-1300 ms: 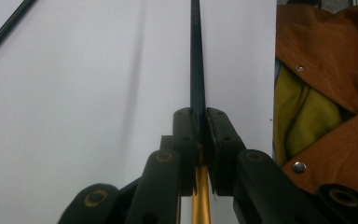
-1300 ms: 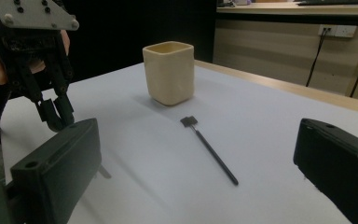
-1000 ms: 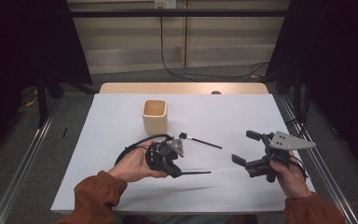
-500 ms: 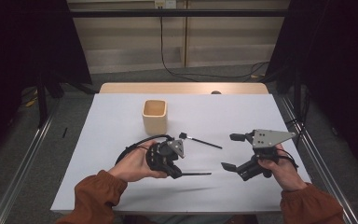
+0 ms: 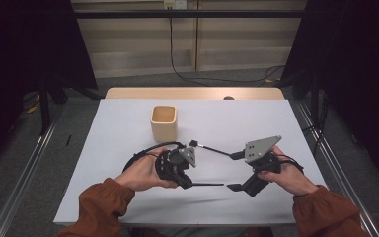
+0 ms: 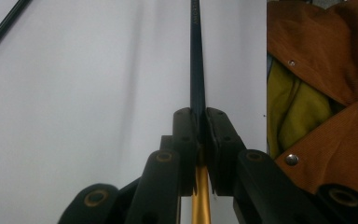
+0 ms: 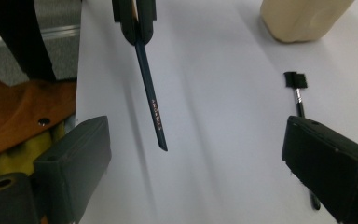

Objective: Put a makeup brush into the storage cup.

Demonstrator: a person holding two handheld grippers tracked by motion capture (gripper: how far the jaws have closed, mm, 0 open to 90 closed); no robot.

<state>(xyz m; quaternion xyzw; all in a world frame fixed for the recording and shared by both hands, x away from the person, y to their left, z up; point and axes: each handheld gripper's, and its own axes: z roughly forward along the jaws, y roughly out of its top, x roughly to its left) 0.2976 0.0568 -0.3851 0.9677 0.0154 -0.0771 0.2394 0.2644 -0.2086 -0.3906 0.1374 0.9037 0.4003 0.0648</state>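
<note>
We see a white desk (image 5: 128, 128) with a cream square cup (image 5: 164, 122) standing upright toward its far middle. From above, its inside looks bare, though we cannot see all the way to the bottom. In the right tool view the cup's lower wall (image 7: 303, 18) sits at the top right, apart from everything else.

Between the two hands, a thin black brush (image 5: 212, 149) with a small square head lies flat on the desk, running from just right of the left tool toward the right tool. In the right tool view it (image 7: 299, 98) passes behind the right-hand jaw, its head pointing toward the cup.

The left tool (image 6: 200, 135) is clenched on a dark blue pencil-like stick (image 6: 196, 56), which runs straight out from between the jaws, with a gold section showing behind them. From above, the stick (image 5: 207, 184) points toward the right tool (image 5: 234, 172), its tip close to the lower jaw.

The right tool is released, its jaws spread wide, and in its own view the stick's tip (image 7: 151, 105) hangs between them, touching neither. Rust-orange sleeves (image 5: 103, 205) come in from below.
</note>
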